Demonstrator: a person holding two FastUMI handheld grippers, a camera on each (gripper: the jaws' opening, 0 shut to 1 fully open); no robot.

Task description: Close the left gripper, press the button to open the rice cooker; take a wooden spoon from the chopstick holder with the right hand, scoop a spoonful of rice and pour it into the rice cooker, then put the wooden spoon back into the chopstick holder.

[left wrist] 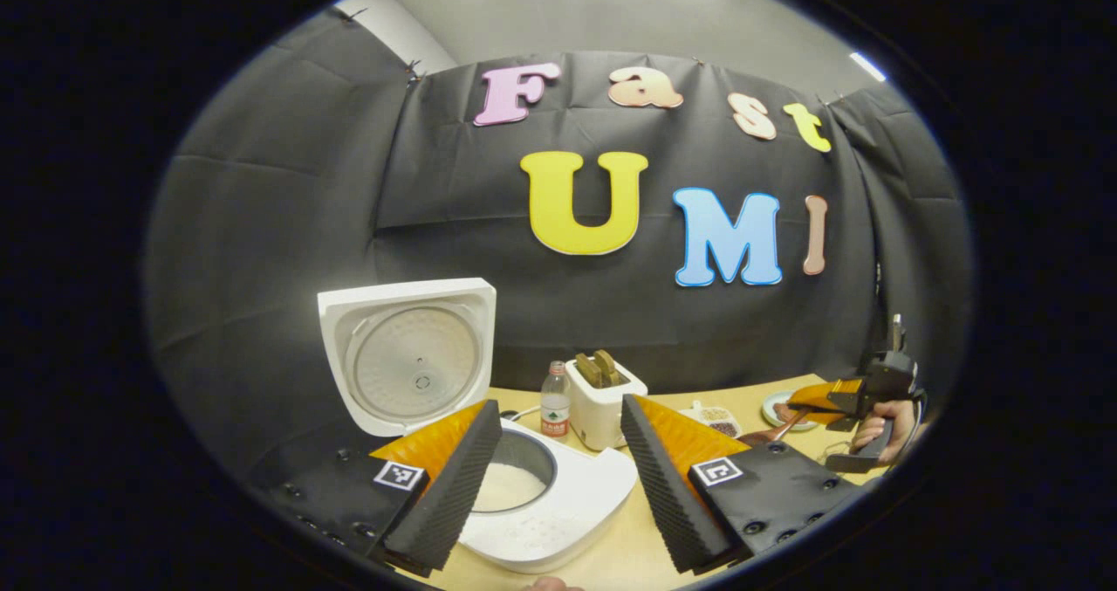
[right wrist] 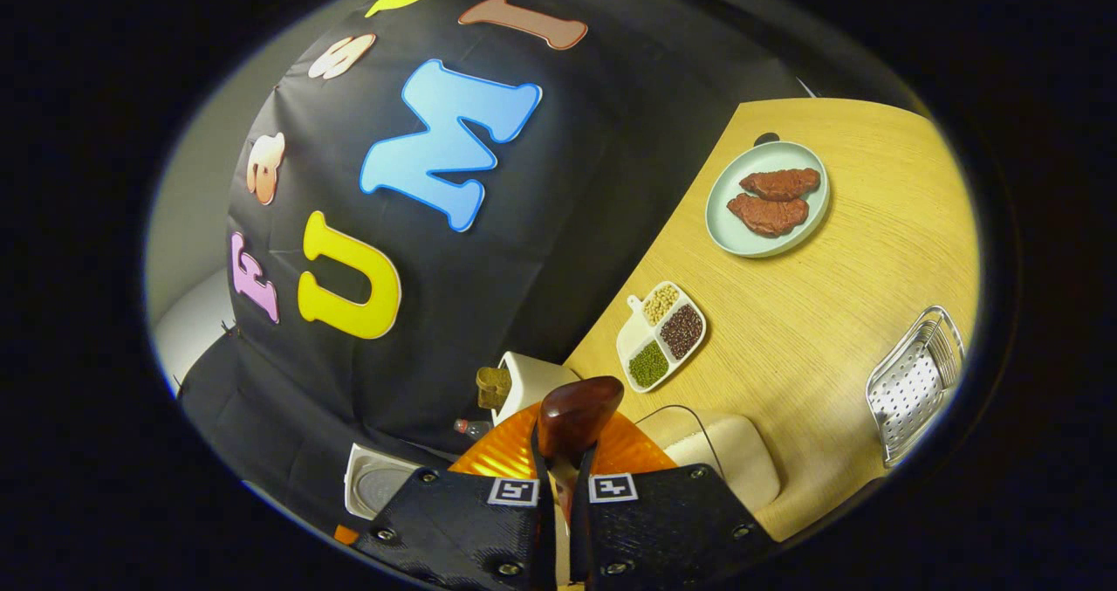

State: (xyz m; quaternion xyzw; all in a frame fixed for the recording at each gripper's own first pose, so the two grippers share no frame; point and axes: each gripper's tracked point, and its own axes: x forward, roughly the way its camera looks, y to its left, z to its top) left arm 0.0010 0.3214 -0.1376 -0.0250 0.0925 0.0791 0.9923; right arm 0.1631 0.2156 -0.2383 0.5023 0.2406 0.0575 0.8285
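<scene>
The white rice cooker (left wrist: 558,512) stands open, its lid (left wrist: 406,355) upright, with white rice in the pot (left wrist: 506,486). My left gripper (left wrist: 559,408) is open above it, one finger on each side of the pot, holding nothing. At the far right a hand carries my right gripper (left wrist: 838,399), shut on the wooden spoon (left wrist: 768,434), above the table. In the right gripper view, the right gripper (right wrist: 563,460) clamps the spoon's handle and the dark bowl (right wrist: 578,416) sticks out ahead. The cooker's lid (right wrist: 375,482) and body (right wrist: 733,456) lie beyond. Whether the spoon carries rice is hidden.
A toaster (left wrist: 602,399) and a small bottle (left wrist: 555,409) stand behind the cooker. A three-part dish of beans (right wrist: 661,333), a plate with two meat pieces (right wrist: 768,200) and a perforated metal holder (right wrist: 916,381) sit on the wooden table (right wrist: 812,312).
</scene>
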